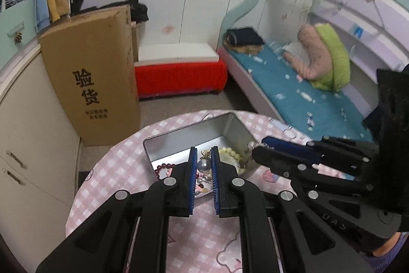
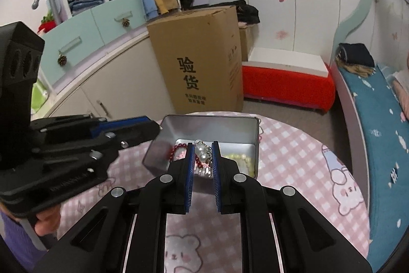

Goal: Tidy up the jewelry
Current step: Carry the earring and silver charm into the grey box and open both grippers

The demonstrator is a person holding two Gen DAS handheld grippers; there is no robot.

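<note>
I am reading two large black characters, 验货, printed on the side of the cardboard box (image 1: 89,83) standing by the cabinets; both wrist views are showing them. Under them I am seeing two lines of smaller print, too blurred for me to make out. On the right gripper (image 1: 259,149), in the left wrist view, raised letters are showing that look like "UAS", partly cut off.

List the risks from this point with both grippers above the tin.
1. The metal tin sits near the table's far edge; a knock could push it off.
2. The left gripper and right gripper are close together and could collide.
3. The pearl strand and red bead bracelet lie tangled together.
</note>
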